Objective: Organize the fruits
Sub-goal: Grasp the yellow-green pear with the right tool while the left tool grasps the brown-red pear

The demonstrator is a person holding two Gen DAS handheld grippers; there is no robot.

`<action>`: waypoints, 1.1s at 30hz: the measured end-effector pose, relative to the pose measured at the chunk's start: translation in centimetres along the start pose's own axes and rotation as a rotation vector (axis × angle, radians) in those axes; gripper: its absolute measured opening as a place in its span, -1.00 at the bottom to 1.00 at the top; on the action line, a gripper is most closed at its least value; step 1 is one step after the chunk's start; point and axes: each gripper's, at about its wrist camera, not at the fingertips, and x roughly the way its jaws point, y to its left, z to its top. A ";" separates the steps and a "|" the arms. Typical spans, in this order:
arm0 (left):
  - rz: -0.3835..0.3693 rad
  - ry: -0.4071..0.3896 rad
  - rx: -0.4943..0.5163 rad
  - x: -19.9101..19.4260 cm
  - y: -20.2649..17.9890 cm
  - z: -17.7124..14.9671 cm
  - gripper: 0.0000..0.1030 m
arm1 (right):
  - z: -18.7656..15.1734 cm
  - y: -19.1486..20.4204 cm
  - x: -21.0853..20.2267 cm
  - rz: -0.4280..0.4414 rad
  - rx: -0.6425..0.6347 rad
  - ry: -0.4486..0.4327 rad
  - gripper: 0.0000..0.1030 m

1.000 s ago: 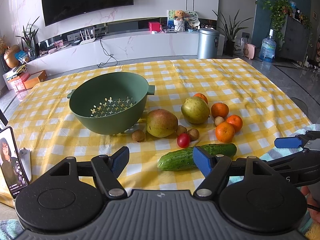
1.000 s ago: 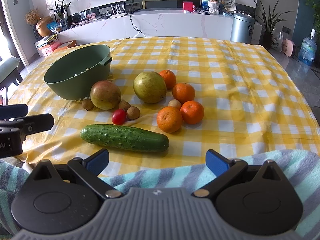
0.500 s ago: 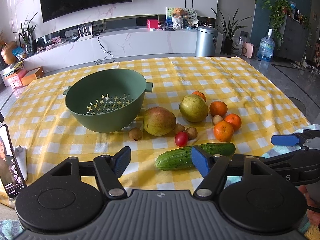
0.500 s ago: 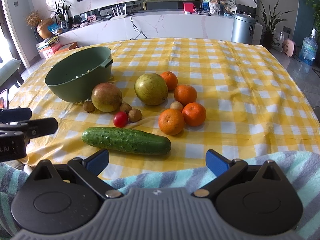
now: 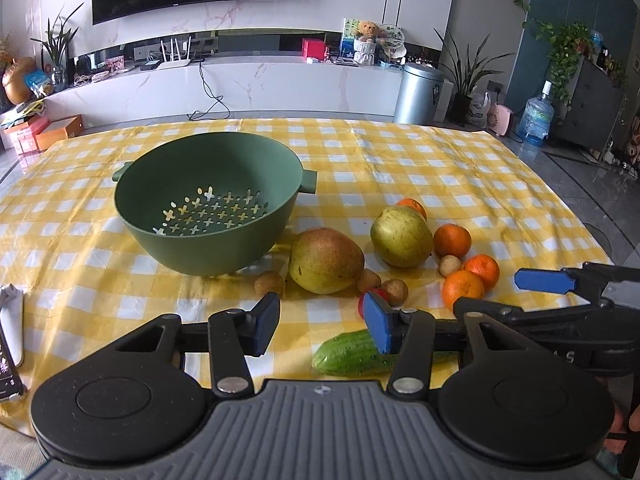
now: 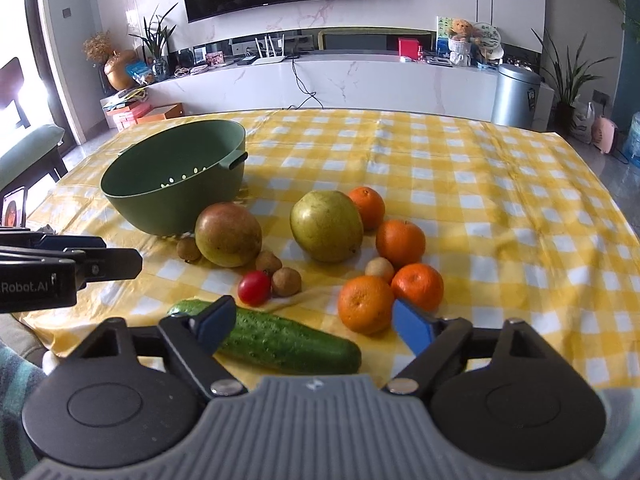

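Both our grippers, left [image 5: 322, 322] and right [image 6: 314, 326], have jaws apart, just been closing, nothing between. Long bumpy green cucumber [image 6: 280, 338] lies near the tabletop's near edge; we risk nudging it off.

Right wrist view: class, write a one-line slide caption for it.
Right gripper jaws, just narrowing but empty, poised above a cucumber; oranges, pears and an empty green colander wait on the checked tablecloth.

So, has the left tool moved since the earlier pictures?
Yes. The left tool moved toward the fruit: the green colander looks larger, and the cucumber sits lower. Its jaws have just been closing, nothing between them.
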 end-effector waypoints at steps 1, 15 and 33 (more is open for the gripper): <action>-0.010 -0.001 -0.006 0.4 0.1 0.1 0.11 | 0.3 -0.2 0.4 0.004 -0.002 -0.002 0.45; -0.040 0.067 0.005 6.8 0.7 2.0 0.51 | 4.8 -1.9 7.3 0.079 -0.018 0.029 0.31; -0.148 0.022 -0.100 10.6 2.5 2.1 0.62 | 5.3 -2.5 12.5 0.104 0.025 0.057 0.32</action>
